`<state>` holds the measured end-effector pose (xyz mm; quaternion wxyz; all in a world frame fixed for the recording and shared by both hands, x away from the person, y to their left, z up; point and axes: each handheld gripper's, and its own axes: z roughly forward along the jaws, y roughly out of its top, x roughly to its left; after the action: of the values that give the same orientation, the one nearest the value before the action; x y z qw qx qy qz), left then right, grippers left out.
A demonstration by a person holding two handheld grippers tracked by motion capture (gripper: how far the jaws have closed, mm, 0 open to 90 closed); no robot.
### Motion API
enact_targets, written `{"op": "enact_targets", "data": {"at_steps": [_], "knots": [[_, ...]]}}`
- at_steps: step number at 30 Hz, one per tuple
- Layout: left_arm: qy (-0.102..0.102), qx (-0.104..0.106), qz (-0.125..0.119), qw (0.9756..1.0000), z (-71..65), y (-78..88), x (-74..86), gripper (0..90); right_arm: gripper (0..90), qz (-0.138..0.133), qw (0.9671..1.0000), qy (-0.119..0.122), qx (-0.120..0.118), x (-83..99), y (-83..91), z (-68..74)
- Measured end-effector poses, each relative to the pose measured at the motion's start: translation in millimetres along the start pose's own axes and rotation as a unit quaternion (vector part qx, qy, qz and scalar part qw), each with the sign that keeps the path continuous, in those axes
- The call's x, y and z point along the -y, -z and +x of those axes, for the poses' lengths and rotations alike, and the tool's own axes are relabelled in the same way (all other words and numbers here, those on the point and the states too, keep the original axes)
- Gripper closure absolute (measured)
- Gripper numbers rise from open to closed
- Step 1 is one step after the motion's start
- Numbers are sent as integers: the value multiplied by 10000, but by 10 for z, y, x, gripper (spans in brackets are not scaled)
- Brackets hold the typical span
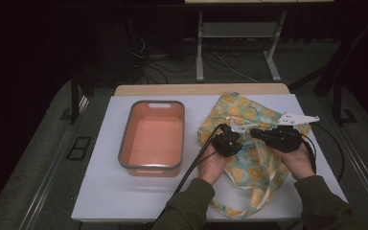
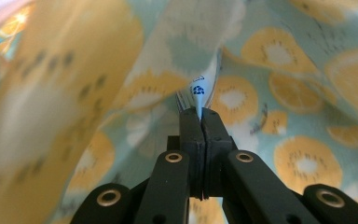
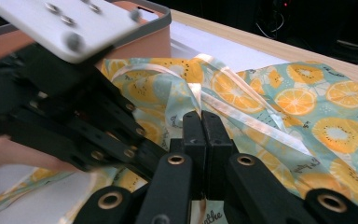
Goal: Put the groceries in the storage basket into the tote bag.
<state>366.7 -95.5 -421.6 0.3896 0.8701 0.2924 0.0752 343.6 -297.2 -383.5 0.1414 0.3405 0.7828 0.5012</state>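
A cloth bag [image 1: 249, 115] printed with orange citrus slices on pale teal lies crumpled on the right half of the white table [image 1: 105, 191]. Both hands hold their grippers close together over its middle. My left gripper [image 1: 231, 142] is shut on a raised fold of the bag [image 2: 279, 56], where a small white label [image 2: 198, 88] pokes up just past the jaw tips [image 2: 200, 112]. My right gripper [image 1: 258, 133] [image 3: 200, 116] is shut on the bag's cloth [image 3: 335, 130] beside a cream trim strip [image 3: 242, 114]. The left gripper [image 3: 74, 121] with its grey plate is close at the left of the right gripper view.
A salmon-coloured tub with a grey rim [image 1: 152, 136] stands left of the bag, with nothing inside that I can see. A cream handle strap [image 1: 249, 206] trails toward the table's near edge. Cables run from both grippers. Beyond the far wooden edge [image 1: 201, 89] are a stand's legs and cords on the floor.
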Motion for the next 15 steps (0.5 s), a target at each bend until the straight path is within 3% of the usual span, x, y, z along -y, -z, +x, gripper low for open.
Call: {"op": "enact_targets", "data": {"at_steps": [4, 5, 12, 15], "knots": [[-95, -43, 20, 9999, -21, 14, -24, 849, 896, -16, 10000, 8, -15, 0, 11, -2], [-98, -55, 36, 9999, -20, 39, -20, 799, 896, -27, 10000, -3, -19, -1, 18, -3], [-73, 19, -129, 9999, -20, 398, 126, 623, 896, -45, 10000, -2, 1, -7, 43, -7], [-138, 187, -143, 9996, -97, 564, 219, 537, 896, -46, 10000, 23, -15, -12, 47, 18]]}}
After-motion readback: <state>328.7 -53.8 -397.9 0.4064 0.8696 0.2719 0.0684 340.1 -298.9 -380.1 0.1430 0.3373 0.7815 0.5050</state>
